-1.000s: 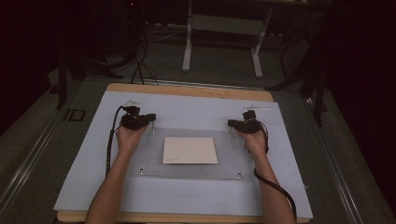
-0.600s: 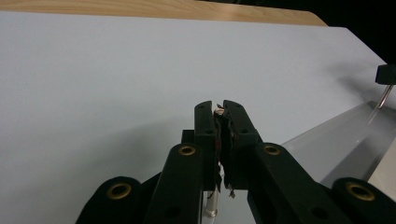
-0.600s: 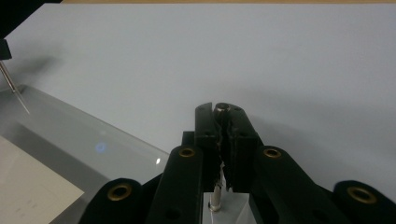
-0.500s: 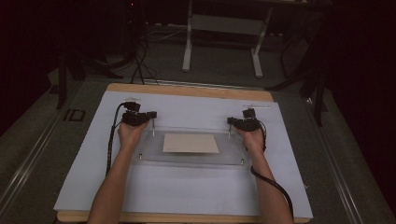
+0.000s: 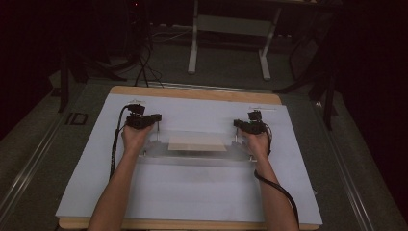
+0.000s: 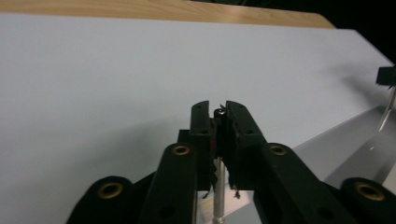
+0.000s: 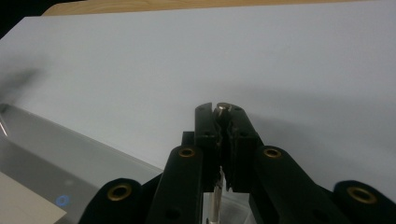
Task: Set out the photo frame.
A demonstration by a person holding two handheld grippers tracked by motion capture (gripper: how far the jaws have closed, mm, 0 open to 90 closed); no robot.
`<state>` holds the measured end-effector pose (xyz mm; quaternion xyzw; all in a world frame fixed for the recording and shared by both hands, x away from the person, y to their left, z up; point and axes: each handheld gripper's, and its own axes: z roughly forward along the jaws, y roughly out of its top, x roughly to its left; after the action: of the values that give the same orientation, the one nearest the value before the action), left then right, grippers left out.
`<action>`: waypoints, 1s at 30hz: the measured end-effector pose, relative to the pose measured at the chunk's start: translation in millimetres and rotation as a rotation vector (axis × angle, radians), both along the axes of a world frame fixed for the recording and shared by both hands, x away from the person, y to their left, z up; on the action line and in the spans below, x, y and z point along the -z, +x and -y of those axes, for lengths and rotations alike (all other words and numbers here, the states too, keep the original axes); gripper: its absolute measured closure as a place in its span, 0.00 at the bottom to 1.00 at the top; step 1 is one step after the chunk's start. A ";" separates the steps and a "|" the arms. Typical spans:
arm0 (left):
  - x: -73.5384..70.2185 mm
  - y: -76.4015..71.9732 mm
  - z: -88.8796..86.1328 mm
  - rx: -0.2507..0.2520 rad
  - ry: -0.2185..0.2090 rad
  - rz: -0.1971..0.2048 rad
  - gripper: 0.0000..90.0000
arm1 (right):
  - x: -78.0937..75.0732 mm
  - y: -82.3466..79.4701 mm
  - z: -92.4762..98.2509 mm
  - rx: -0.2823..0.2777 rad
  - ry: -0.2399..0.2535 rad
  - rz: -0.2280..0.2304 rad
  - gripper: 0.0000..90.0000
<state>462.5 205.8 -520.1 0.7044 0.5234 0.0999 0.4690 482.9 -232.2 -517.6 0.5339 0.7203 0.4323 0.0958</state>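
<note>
My left gripper point(image 6: 219, 122) jaws pinch thin metal post point(image 6: 218, 184), post tip between jaw ends; jaws just eased slightly. White sheet point(image 6: 116, 79) beyond, wooden table edge point(image 6: 187, 10) behind. Clear panel point(image 6: 348, 149) lower right.

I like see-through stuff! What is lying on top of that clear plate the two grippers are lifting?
A pale flat card lies on the middle of the clear plate. Through the plate shows the white sheet on the table. What is under the card stays hidden.

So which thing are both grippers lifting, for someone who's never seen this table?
On the white sheet covering the table, find the clear plate between the two hands. It is see-through, with metal posts at its corners and a beige card on top.
</note>
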 end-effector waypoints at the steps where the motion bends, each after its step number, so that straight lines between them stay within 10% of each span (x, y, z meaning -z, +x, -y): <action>1: -1.9 -1.6 -0.5 -0.001 0.027 0.014 0.87 | -0.3 0.2 -0.3 0.004 0.002 -0.005 0.95; 13: -26.3 -33.1 -16.4 0.040 0.075 0.170 0.74 | 0.0 2.6 -1.7 0.031 0.013 -0.027 0.95; 30: -23.6 -93.7 -33.6 0.108 0.152 0.254 0.64 | 0.2 4.8 -1.0 0.028 0.021 -0.042 0.95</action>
<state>368.8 239.4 -496.5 0.7465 0.4122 0.2024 0.4814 487.7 -231.2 -517.8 0.5539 0.7100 0.4272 0.0813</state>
